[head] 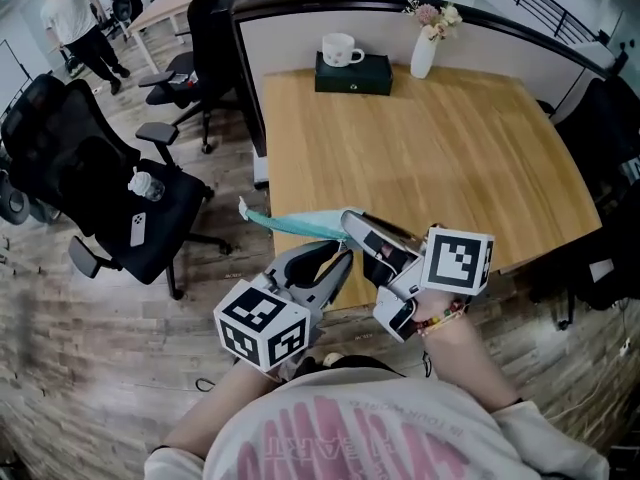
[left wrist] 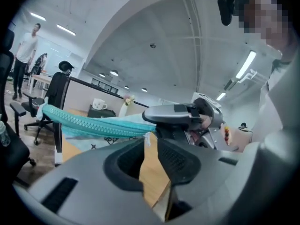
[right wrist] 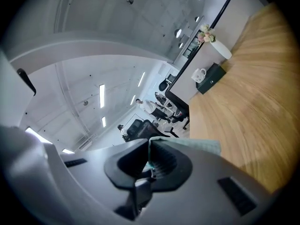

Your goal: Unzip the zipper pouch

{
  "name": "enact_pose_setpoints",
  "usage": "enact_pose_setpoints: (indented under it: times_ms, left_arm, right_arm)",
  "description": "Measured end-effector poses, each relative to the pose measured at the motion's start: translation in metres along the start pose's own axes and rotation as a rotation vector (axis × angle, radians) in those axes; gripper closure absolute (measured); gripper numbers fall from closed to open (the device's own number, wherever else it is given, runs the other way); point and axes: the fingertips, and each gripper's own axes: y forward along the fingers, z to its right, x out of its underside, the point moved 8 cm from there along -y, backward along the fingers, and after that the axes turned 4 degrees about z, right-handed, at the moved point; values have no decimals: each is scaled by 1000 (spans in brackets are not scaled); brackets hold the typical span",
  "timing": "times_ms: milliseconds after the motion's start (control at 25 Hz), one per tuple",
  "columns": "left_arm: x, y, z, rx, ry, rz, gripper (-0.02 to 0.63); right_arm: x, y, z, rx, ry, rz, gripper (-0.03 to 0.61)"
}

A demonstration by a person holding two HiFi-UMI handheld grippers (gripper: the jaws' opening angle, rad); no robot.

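- We see the zipper pouch (head: 295, 224), teal, held in the air over the near edge of the wooden table (head: 430, 158). It stretches out to the left from the right gripper (head: 352, 224) and touches nothing else.
- In the right gripper view, the right gripper's (right wrist: 149, 146) jaws are pressed together on the pouch's (right wrist: 187, 145) teal fabric, which pokes out past the tips.
- The left gripper (head: 338, 258) sits just below and near of the pouch's right end, beside the right gripper.
- In the left gripper view, the left gripper's (left wrist: 150, 146) jaws stand apart. Bare table wood shows through the gap and the pads press on nothing.
- That same view shows the pouch (left wrist: 93, 124) just beyond the tips, with its zip teeth running along the upper edge. The right gripper (left wrist: 187, 114) is clamped on its right end.
- At the far side of the table, a white mug (head: 342, 48) rests on a dark box (head: 355, 73). A white vase (head: 423, 53) of flowers stands just right of them.
- A black office chair (head: 110, 198) stands on the floor to the left.
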Motion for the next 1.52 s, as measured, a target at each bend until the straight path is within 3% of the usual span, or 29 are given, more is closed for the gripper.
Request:
enact_pose_setpoints:
  times_ms: [160,520,920,1080,1320,1520]
  left_arm:
    - [2,-1,-1,-25,0,-13,593]
    - [7,0,1,-4,32,-59,607]
    - [7,-12,-10,32,-26,-70,609]
    - [6,-14,-9,58,-43,-86,611]
    - [1,-19,-11,70,-87,-49,611]
    - [-1,-23,-10,84,-101,-24,611]
  right_arm:
    - [4,-6,2,47,-52,-26,566]
    - [6,-12,8,113,-154,-72,569]
    - [13,-6,10,144,-247,-130,574]
    - [16,-6,8,111,-184,-132,571]
    - [19,-4,7,58,11,-29,563]
    - [21,-3,9,20,105,24,557]
